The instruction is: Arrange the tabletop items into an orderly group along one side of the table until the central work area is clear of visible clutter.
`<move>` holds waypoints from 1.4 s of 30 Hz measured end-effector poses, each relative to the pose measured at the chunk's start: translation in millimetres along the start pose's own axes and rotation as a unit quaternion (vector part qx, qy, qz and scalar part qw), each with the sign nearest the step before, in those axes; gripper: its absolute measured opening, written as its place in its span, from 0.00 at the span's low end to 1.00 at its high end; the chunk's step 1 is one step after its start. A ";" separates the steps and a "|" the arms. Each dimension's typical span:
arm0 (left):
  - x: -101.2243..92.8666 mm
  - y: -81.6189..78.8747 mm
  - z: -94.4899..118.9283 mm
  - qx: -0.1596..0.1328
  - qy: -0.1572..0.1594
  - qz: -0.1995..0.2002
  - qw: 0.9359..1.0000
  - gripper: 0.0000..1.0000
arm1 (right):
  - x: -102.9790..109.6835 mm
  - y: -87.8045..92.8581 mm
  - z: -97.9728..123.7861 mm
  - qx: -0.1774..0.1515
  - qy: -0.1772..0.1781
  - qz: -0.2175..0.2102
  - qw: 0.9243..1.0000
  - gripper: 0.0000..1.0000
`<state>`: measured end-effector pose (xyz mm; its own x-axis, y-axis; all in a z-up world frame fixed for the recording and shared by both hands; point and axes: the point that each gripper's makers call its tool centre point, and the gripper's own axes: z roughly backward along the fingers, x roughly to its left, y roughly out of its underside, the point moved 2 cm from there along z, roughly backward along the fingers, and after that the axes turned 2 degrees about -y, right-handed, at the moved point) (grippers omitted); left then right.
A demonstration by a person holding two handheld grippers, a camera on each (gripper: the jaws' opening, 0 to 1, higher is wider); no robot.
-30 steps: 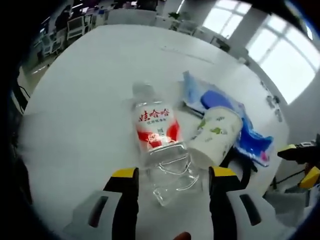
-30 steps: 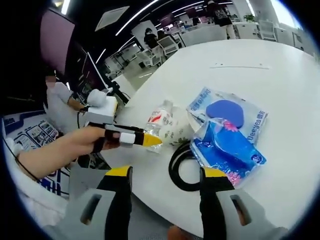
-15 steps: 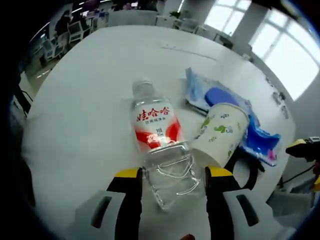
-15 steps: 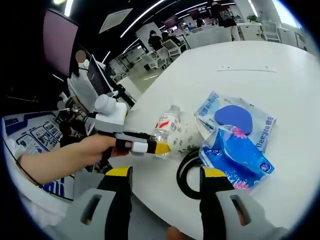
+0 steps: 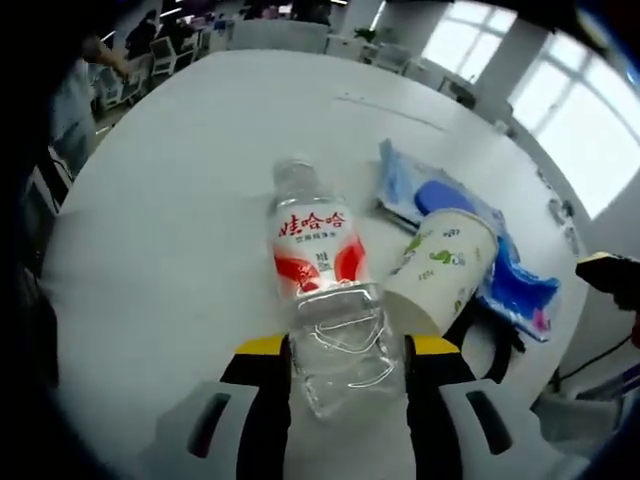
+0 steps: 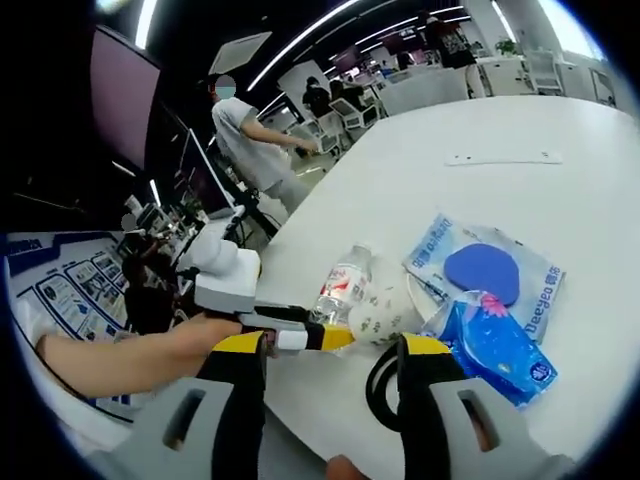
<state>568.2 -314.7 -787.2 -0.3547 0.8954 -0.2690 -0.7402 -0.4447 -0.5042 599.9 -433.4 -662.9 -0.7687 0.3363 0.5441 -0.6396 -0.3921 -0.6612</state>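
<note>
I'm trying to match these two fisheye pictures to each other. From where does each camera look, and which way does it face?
Left gripper view: rides the left gripper, looking along the white table; its jaws hug the lying water bottle, beside the paper cup.
Right gripper view: rides the open right gripper, facing the table's near edge; the person's hand shows.
Shared: bottle, cup, blue packets, black cable.

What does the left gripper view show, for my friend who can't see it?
The left tongs close around the bottom of a clear water bottle lying on a white table. A paper cup lies tipped beside the bottle, with blue packets behind it.
</note>
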 end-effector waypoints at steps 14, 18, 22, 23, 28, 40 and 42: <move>0.4 2.1 2.5 -0.023 -0.010 0.003 1.000 0.40 | 15.9 -57.0 -58.9 0.009 -0.016 -0.002 1.000 0.47; -0.6 2.3 2.8 -0.031 -0.013 0.003 0.999 0.40 | 13.4 -65.0 -75.9 0.018 -0.012 -0.004 1.000 0.46; -2.1 3.3 3.2 -0.040 -0.018 0.003 0.999 0.40 | 4.4 -68.3 -98.9 0.041 -0.001 -0.012 0.999 0.45; -2.3 3.9 3.6 -0.043 -0.017 0.005 0.999 0.40 | 2.5 -69.2 -103.5 0.044 0.001 -0.014 0.999 0.45; -2.2 3.5 3.1 -0.051 -0.014 0.010 0.999 0.40 | -5.8 -72.9 -131.7 0.065 0.012 -0.021 0.998 0.45; -2.5 2.7 2.3 -0.072 -0.016 0.014 0.997 0.41 | -25.9 -65.0 -177.7 0.107 0.039 -0.063 0.992 0.44; -2.5 2.7 2.1 -0.074 -0.015 0.015 0.997 0.41 | -28.3 -64.3 -184.1 0.111 0.041 -0.068 0.991 0.45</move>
<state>565.9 -318.1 -786.2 -0.3931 0.8813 -0.2624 -0.6376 -0.4669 -0.6127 664.4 -260.1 -730.9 -0.6779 0.4636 0.5705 -0.7303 -0.5137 -0.4504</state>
